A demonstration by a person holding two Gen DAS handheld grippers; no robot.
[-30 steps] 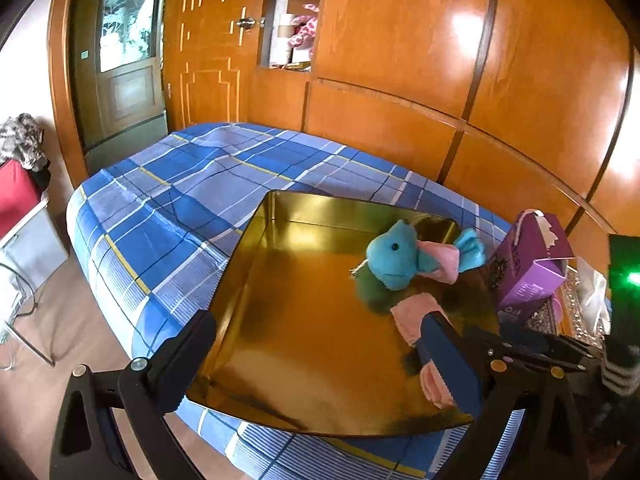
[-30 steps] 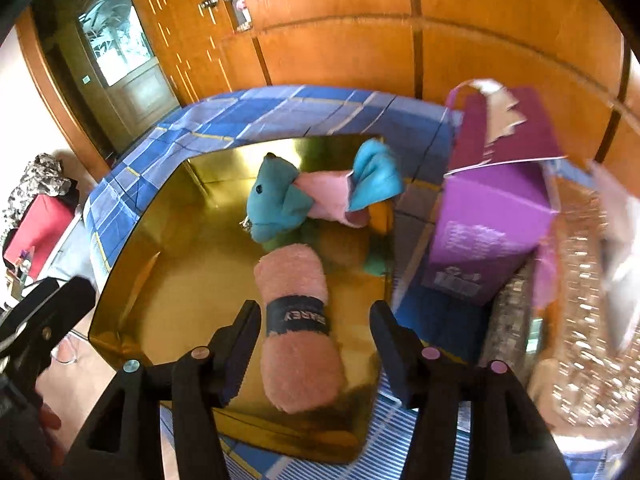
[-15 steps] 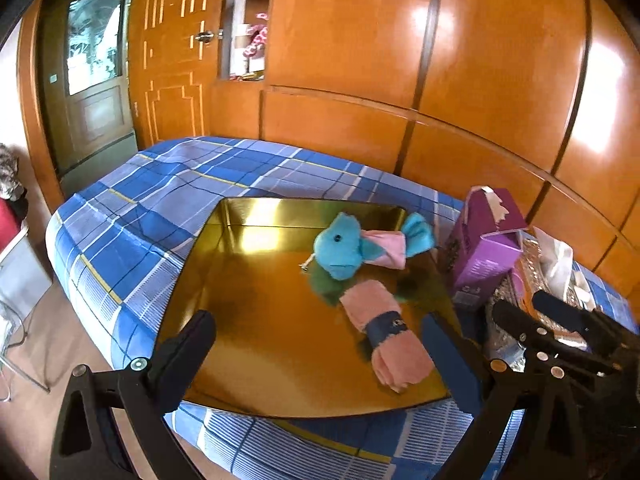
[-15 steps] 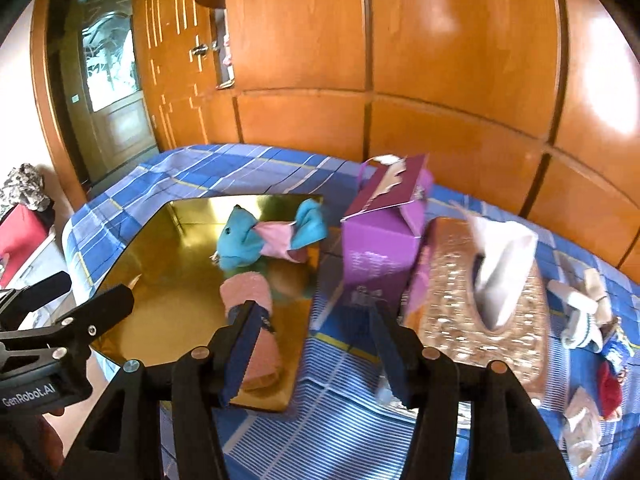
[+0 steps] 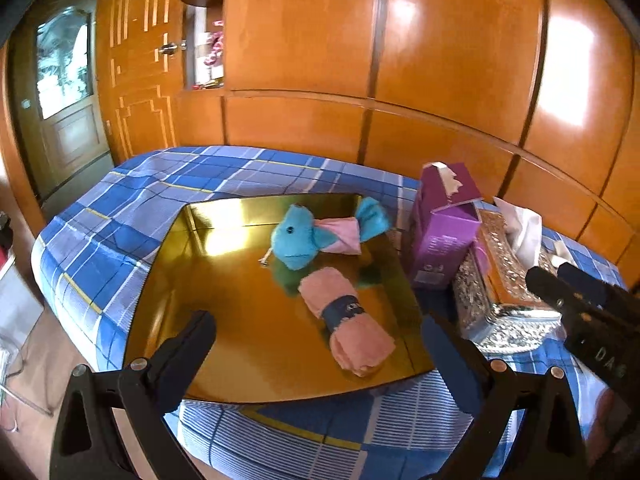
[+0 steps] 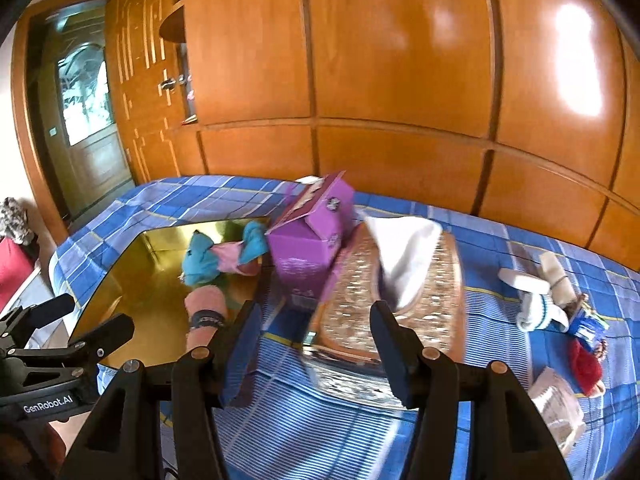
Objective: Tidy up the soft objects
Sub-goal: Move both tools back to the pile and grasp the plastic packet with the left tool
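On the blue checked bedspread [image 5: 168,184], seen from the left wrist, sits a shallow gold tray [image 5: 224,320] that already holds two soft things: a blue and pink plush fish [image 5: 308,236] toward the far side and a rolled pink towel [image 5: 348,320] with a dark band, lying just in front of the fish and touching it. Both rest fully inside the tray, so that part of the tidying looks done. The left gripper [image 5: 316,344] hangs over the near edge of the tray with its jaws wide apart and nothing between them. A purple box [image 5: 444,232] and a glittery tissue box [image 5: 500,284] stand just beside the tray on the right.

From the right wrist, the right gripper [image 6: 316,332] points past the tray toward the tissue box [image 6: 400,292]; its jaws stand apart and hold nothing. Further right on the bedspread, well apart from the tray, lies a small cluster still to be gathered: a white rolled sock or cloth [image 6: 536,292], something red and soft [image 6: 586,364] with a small blue item [image 6: 588,326] by it, and a clear wrapped packet [image 6: 556,408]. What exactly the red and blue pieces are I cannot tell. Judging by this, the task is partly done, with the right-hand cluster left.
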